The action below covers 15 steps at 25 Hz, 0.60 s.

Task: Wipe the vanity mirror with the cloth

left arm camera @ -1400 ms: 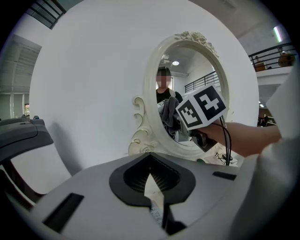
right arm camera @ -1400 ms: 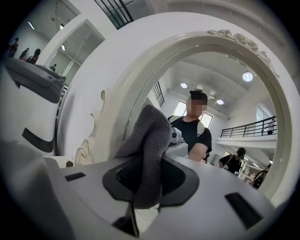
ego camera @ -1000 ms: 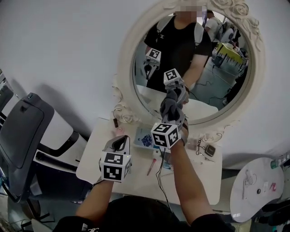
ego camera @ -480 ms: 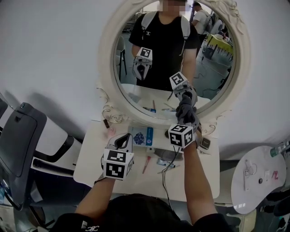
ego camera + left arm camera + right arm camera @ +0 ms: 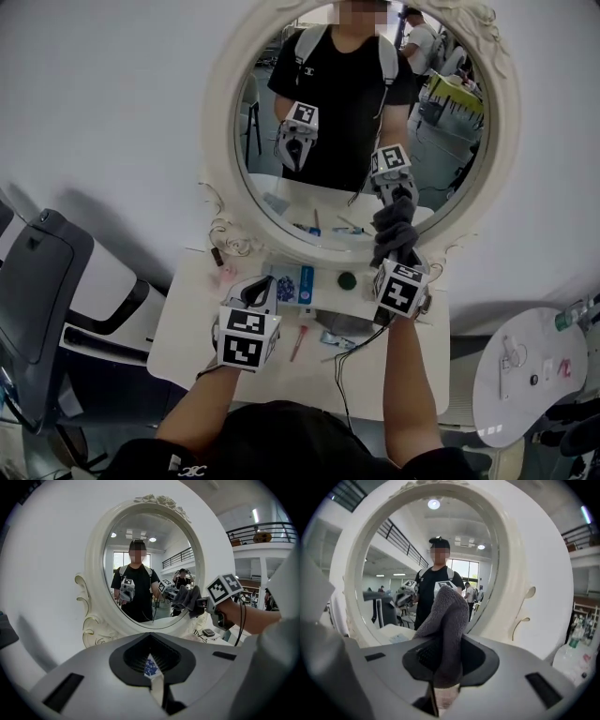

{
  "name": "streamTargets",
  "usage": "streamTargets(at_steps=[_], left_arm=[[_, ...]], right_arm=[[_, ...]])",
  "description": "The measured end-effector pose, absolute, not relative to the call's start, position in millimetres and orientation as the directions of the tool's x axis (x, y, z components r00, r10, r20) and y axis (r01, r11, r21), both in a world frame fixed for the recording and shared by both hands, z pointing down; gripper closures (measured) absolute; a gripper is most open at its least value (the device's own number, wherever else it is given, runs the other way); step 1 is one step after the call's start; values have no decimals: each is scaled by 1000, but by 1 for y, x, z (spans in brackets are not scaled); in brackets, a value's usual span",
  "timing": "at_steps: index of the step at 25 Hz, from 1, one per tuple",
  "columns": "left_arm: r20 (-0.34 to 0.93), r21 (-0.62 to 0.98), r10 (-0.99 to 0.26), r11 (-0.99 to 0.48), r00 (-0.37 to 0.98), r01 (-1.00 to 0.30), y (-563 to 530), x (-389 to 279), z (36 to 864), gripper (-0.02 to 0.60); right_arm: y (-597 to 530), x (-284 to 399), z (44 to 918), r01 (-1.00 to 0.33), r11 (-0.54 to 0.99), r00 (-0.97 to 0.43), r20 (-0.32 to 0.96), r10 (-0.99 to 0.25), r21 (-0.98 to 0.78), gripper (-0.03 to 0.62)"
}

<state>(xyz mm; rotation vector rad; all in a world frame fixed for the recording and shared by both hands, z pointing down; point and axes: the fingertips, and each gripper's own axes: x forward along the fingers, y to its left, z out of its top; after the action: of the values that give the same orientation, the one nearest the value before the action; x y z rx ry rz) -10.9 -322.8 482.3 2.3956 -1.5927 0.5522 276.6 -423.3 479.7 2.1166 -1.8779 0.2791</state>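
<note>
An oval vanity mirror in an ornate white frame stands at the back of a white desk. My right gripper is shut on a grey cloth, which is pressed against the lower right of the glass. In the right gripper view the cloth rises from the jaws of the right gripper toward the mirror. My left gripper hovers over the desk left of centre, away from the mirror, shut with nothing in it. In the left gripper view that left gripper faces the mirror and the cloth.
On the desk lie a blue-patterned card, a dark round lid, a red pen and loose cables. A grey chair stands at the left and a round white side table at the right.
My right gripper has slid the cloth to the right along the lower part of the glass. The left gripper has stayed over the desk.
</note>
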Motion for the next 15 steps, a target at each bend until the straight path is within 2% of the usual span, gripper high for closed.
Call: streamTargets(at_steps=[3, 7, 15], left_arm=[[417, -20, -835, -402, 358, -915, -324, -5, 484, 581], [389, -18, -835, -430, 390, -902, -327, 10, 475, 581], [362, -32, -812, -500, 457, -865, -320, 41, 469, 581]], right_arm=[[-398, 268, 457, -998, -54, 49, 236, -971, -16, 511], [-357, 246, 435, -998, 16, -22, 118, -993, -58, 511], [-291, 220, 431, -990, 91, -98, 59, -993, -112, 511]])
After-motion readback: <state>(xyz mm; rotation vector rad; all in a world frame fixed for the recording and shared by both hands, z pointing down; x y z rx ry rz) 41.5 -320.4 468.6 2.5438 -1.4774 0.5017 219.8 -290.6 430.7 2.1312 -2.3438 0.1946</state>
